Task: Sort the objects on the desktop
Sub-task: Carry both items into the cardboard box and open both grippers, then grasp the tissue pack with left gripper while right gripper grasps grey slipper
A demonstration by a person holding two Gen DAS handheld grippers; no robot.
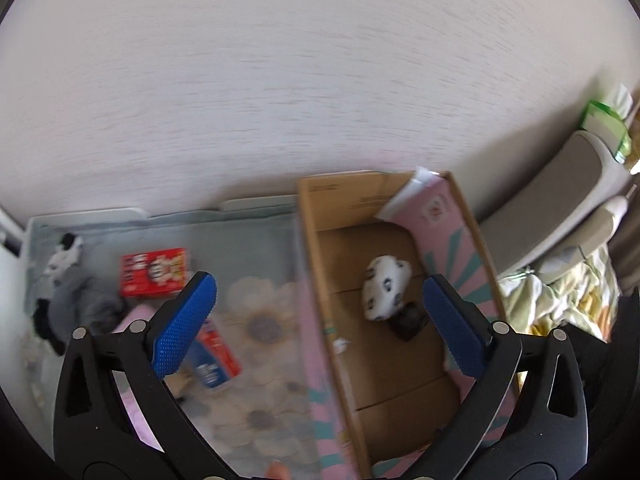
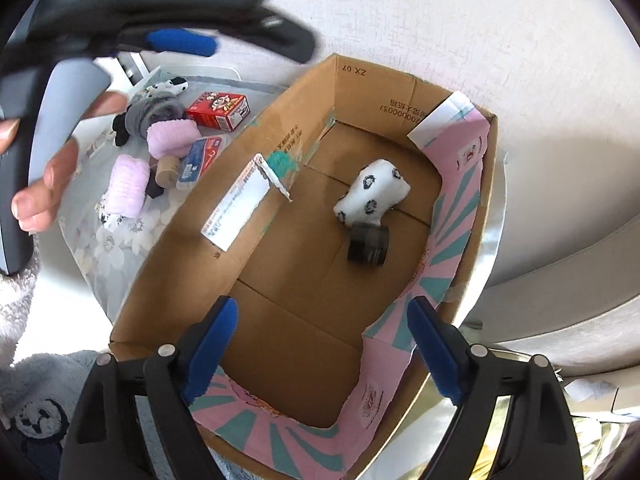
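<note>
A table covered by a flowered cloth is seen against a pale wall. Above an open cardboard box, the right gripper and the left gripper are both held released, nothing between their pads. A white spotted sock roll and a dark tape roll are lain touching on the box floor, while a red carton and pink rolls are left on the cloth beside it.

We see bright, soft daylight and weak shadows; left wrist view motion-blurred throughout, right sharper, blurred upper left; fisheye bending, dark corners.
</note>
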